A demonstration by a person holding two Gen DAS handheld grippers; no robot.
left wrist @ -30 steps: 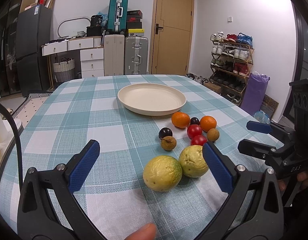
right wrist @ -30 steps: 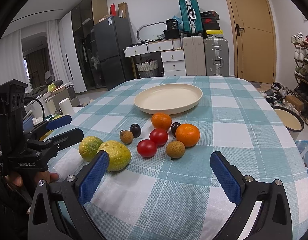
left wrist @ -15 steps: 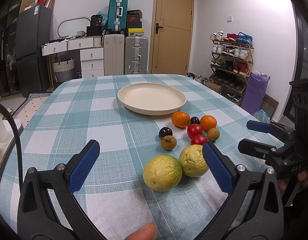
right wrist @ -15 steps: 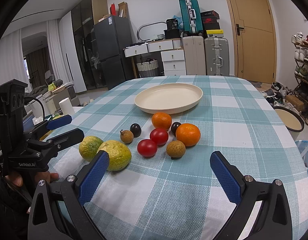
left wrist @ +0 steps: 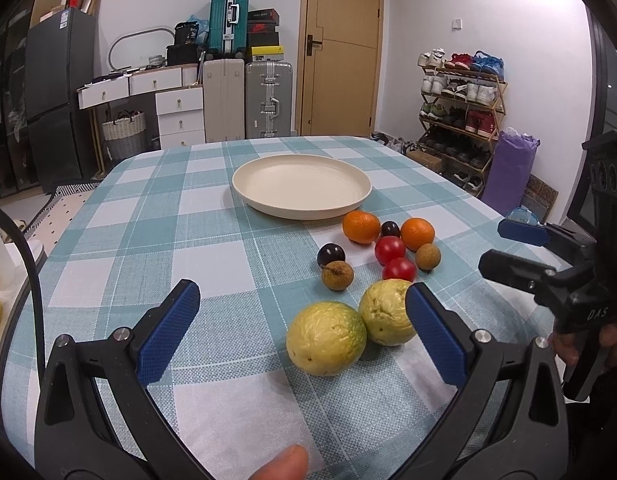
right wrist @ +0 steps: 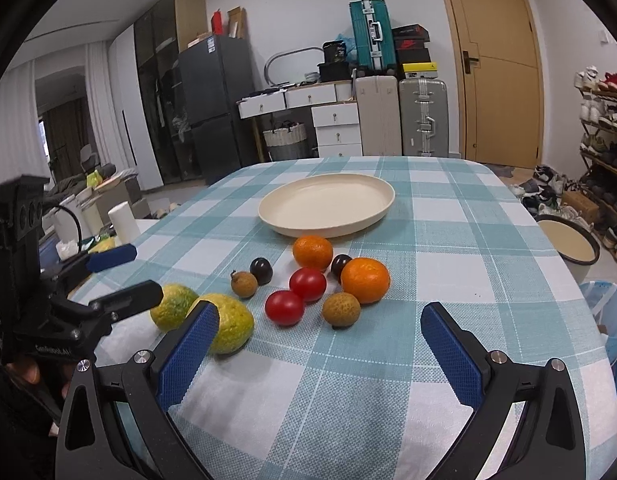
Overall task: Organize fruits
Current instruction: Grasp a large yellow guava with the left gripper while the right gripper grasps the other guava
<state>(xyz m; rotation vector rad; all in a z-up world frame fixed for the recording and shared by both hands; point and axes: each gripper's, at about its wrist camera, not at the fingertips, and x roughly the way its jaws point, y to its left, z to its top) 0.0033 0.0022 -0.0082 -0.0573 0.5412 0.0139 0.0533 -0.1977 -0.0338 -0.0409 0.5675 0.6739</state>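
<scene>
You have every fruit loose on the checked tabletop (left wrist: 212,240), clustered just in front of the cream plate (left wrist: 301,191), which has nothing in it; that plate looks like the place they are meant to go, so by my reading the sorting has not begun. Two yellow-green fruits (left wrist: 326,338) lie nearest you, touching each other. Beyond them sit two brown longans (right wrist: 341,309), two red tomatoes (right wrist: 284,307), two dark plums (right wrist: 261,270) and two oranges (right wrist: 365,280), the far orange just beside the plate's rim.

Your left tool (left wrist: 302,330) is spread wide and holds nothing; the yellow-green pair lies between its blue pads (left wrist: 168,338), the right pad close to one fruit, though I cannot tell if it touches. Your right tool (right wrist: 320,354) is equally released, gripping nothing, aimed at the longan and tomatoes ahead of it.
</scene>
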